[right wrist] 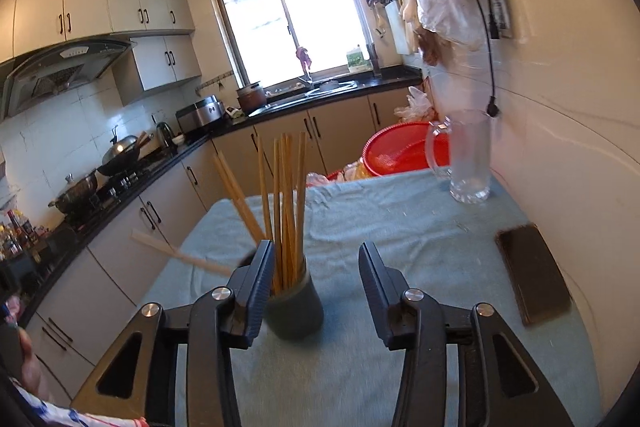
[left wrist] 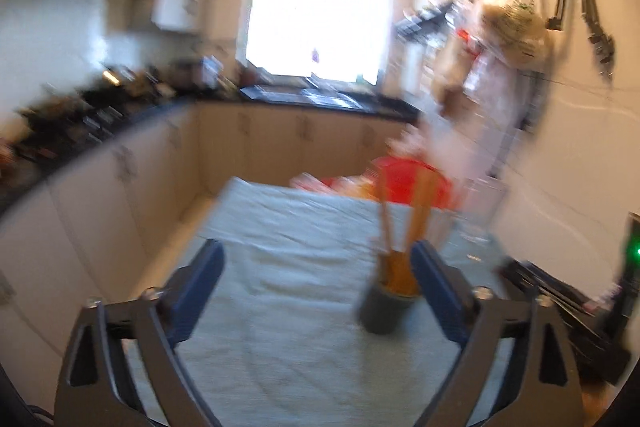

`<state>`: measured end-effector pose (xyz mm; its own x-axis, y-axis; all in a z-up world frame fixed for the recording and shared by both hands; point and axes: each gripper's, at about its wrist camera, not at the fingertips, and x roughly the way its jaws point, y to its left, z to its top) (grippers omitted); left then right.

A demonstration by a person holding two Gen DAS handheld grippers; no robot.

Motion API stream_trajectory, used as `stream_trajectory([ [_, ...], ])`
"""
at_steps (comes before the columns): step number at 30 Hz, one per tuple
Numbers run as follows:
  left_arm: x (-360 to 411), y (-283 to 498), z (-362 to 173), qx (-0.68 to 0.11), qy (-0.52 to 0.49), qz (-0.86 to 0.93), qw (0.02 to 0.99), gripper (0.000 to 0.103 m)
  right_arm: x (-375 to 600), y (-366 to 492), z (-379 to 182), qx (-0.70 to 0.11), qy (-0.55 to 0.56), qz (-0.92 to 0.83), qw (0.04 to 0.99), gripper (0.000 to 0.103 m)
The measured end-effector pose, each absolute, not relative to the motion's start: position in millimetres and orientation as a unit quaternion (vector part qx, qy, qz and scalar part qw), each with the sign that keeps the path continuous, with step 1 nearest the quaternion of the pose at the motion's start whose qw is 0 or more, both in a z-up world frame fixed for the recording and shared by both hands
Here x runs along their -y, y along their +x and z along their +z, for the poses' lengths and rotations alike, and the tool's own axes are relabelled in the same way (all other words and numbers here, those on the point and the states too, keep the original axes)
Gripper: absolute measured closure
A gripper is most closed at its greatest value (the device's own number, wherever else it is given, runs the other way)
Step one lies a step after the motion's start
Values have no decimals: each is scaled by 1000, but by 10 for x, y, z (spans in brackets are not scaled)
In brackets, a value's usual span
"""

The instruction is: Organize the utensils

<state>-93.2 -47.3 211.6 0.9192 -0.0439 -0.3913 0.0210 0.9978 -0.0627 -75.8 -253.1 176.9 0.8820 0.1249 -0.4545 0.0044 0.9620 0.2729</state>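
Wooden chopsticks point(right wrist: 286, 203) stand bundled in the dark holder point(right wrist: 294, 307) on the towel-covered table point(right wrist: 400, 227), apparently sorted, while the left gripper point(left wrist: 316, 283) and right gripper point(right wrist: 316, 291) gape empty beside it.

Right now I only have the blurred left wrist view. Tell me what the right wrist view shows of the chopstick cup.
Observer: Most chopsticks stand upright in the dark cup, but one chopstick slants far out to the left.
Operator: Report the right gripper.
Observer: The right gripper is open, with nothing between its fingers.
Operator: Name anything else on the cloth.
Observer: A flat dark slab lies near its right edge.
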Motion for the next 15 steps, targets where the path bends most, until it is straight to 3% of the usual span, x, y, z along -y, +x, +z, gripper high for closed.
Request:
stream_trajectory([
  [8,612,-1618,2000,-137,63,95,984,0,2411,-1300,1475,-264,121,9,957,55],
  [15,557,-1877,1783,-171,-9,64,983,0,2350,-1636,1302,-271,87,-30,958,48],
])
